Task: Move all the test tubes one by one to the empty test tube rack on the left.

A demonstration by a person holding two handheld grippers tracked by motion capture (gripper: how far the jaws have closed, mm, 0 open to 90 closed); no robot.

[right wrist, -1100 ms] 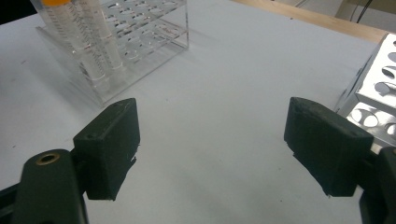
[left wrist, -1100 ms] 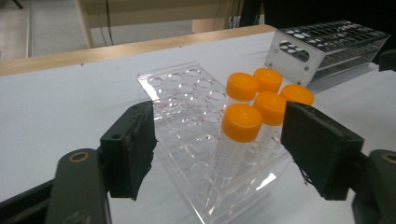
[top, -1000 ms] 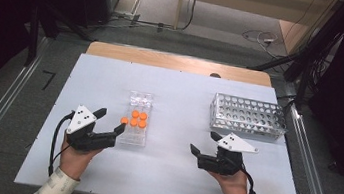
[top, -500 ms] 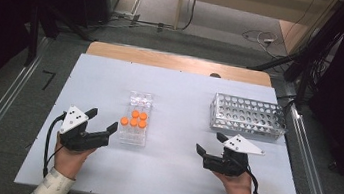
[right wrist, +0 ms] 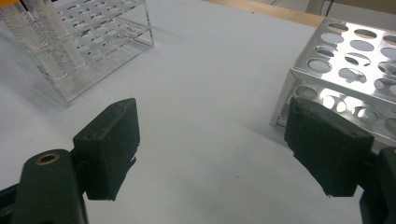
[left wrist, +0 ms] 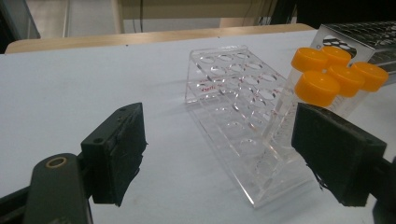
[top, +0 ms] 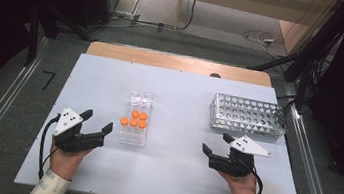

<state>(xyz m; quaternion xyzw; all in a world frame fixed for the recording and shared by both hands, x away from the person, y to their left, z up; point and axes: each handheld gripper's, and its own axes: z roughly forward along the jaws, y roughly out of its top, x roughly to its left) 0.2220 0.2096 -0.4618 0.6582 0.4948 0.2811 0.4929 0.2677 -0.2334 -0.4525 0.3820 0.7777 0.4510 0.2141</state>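
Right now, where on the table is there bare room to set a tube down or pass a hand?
Bare tabletop lies between the clear rack and the metal rack, also between the open left gripper and right gripper. Behind both racks is free too. It is crowded at the orange-capped tubes.

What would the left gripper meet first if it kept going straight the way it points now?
Probably the clear plastic tube rack holding five orange-capped tubes. The left gripper has open, empty jaws, and the rack's near end lies between them just ahead, though depth is hard to judge.
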